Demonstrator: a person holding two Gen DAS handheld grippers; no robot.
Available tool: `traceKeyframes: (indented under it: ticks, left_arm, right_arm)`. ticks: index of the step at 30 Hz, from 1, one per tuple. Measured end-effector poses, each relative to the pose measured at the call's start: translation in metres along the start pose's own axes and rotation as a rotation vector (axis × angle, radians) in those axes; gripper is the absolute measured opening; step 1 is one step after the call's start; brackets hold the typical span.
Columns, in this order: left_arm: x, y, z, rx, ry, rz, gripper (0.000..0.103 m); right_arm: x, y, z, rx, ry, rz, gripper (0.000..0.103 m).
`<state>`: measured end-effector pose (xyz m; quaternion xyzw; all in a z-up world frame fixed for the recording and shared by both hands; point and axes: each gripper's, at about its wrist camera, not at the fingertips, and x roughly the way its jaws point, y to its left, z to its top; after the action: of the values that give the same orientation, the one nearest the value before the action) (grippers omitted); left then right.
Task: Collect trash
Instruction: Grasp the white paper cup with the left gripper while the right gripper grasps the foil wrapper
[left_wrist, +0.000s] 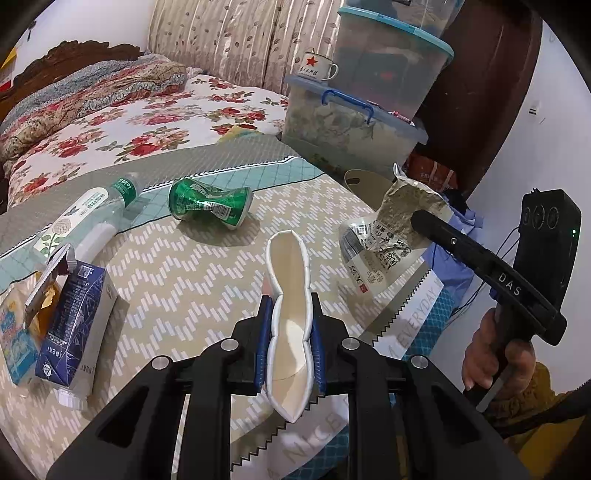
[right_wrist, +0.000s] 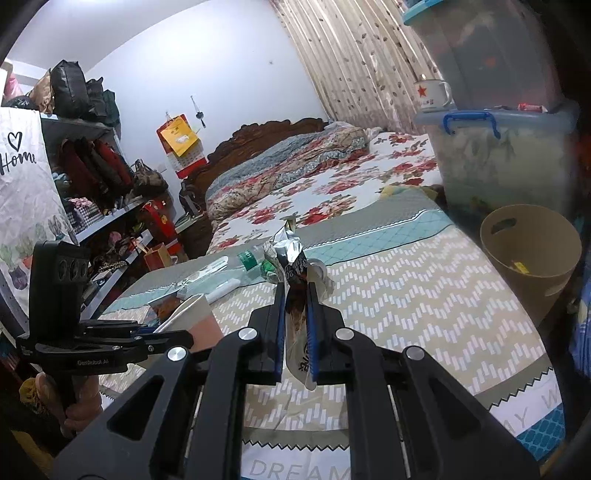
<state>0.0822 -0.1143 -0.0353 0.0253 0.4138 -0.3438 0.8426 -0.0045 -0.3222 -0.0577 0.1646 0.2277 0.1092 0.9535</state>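
My left gripper (left_wrist: 289, 325) is shut on a squashed white paper cup (left_wrist: 288, 280), held above the patterned bed cover (left_wrist: 177, 280). My right gripper (right_wrist: 295, 314) is shut on a crumpled silver snack wrapper (right_wrist: 293, 258); the wrapper also shows in the left wrist view (left_wrist: 395, 221), held up at the right. On the cover lie a crushed green can (left_wrist: 210, 202), a clear plastic bottle (left_wrist: 96, 218), a blue and white carton (left_wrist: 74, 321) and a small packet (left_wrist: 18, 332). A tan waste bin (right_wrist: 532, 254) lies tilted at the bed's right edge.
Stacked clear storage boxes (left_wrist: 354, 122) with a red-star enamel mug (left_wrist: 319, 66) stand beyond the cover. A floral quilt (left_wrist: 110, 110) covers the far bed. Shelves of bags and clothes (right_wrist: 103, 177) stand at the left. The left gripper's body (right_wrist: 74, 332) is low left.
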Motion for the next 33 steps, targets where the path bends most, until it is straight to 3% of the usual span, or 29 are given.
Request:
traceKeyframes:
  ticks: [33]
  left_arm:
    - [0.002, -0.007, 0.002, 0.011, 0.007, -0.022, 0.022]
  right_arm:
    - [-0.013, -0.016, 0.007, 0.031, -0.043, -0.038, 0.012]
